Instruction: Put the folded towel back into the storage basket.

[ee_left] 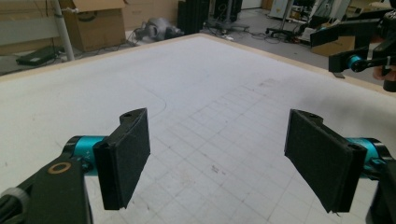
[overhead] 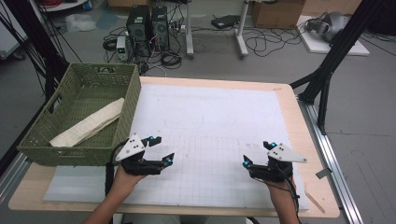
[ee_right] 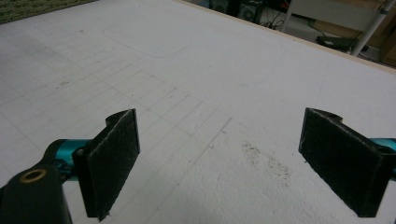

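Note:
A person's hands hold both grippers low over a white gridded mat (overhead: 210, 121). My left gripper (overhead: 162, 149) sits near the mat's front left, just right of the green basket, its jaws wide apart with nothing between them. In the left gripper view its black pads (ee_left: 126, 154) frame bare mat. My right gripper (overhead: 258, 154) is at the front right, also open and empty. Its pads (ee_right: 114, 158) stand well apart over the grid lines in the right gripper view. The right gripper (ee_left: 359, 56) also appears far off at the top right of the left gripper view.
A green woven basket (overhead: 79, 154) stands at the table's left edge with a folded cream cloth (overhead: 88, 125) lying inside. The wooden table rim (overhead: 299, 116) borders the mat. Beyond the table are computer towers (overhead: 147, 28), cables and black frame legs (overhead: 327, 70).

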